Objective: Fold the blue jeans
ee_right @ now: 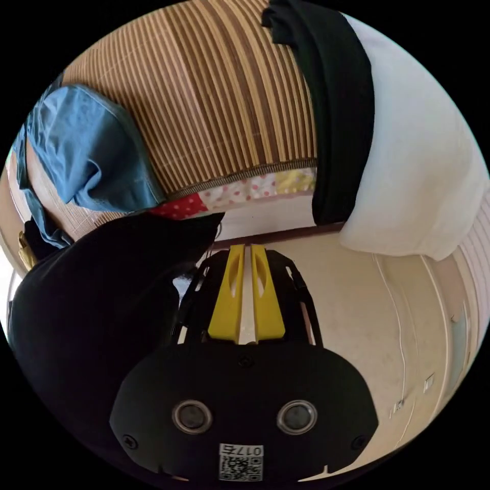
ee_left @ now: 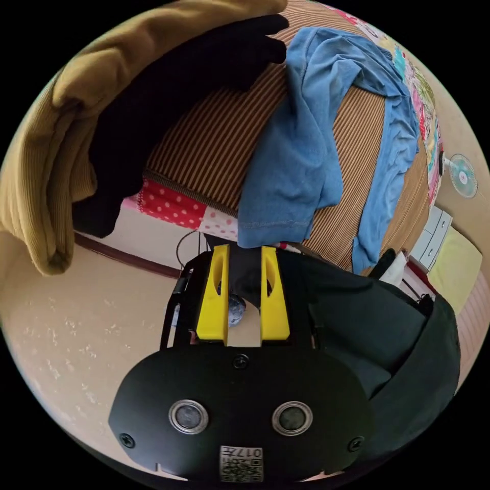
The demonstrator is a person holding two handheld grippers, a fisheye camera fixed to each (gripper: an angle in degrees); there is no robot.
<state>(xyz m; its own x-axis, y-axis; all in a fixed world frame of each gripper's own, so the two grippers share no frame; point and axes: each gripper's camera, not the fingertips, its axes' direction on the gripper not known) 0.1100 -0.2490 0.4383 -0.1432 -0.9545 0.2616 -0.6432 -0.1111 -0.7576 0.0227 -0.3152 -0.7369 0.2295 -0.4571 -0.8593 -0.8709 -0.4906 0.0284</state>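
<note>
Blue jeans (ee_left: 301, 153) lie crumpled on a striped bamboo mat (ee_left: 214, 143). The left hand-held gripper (ee_left: 244, 252) gapes empty; the right hand-held gripper (ee_right: 245, 250) is nearly closed, gripping nothing.

Bed (ee_left: 214, 138) covered with brown striped mat. On it: blue jeans (ee_left: 296, 153) crumpled at 1 o'clock in left gripper view, black garment (ee_right: 337, 102), white pillow (ee_right: 423, 153), mustard garment (ee_left: 46, 153).
</note>
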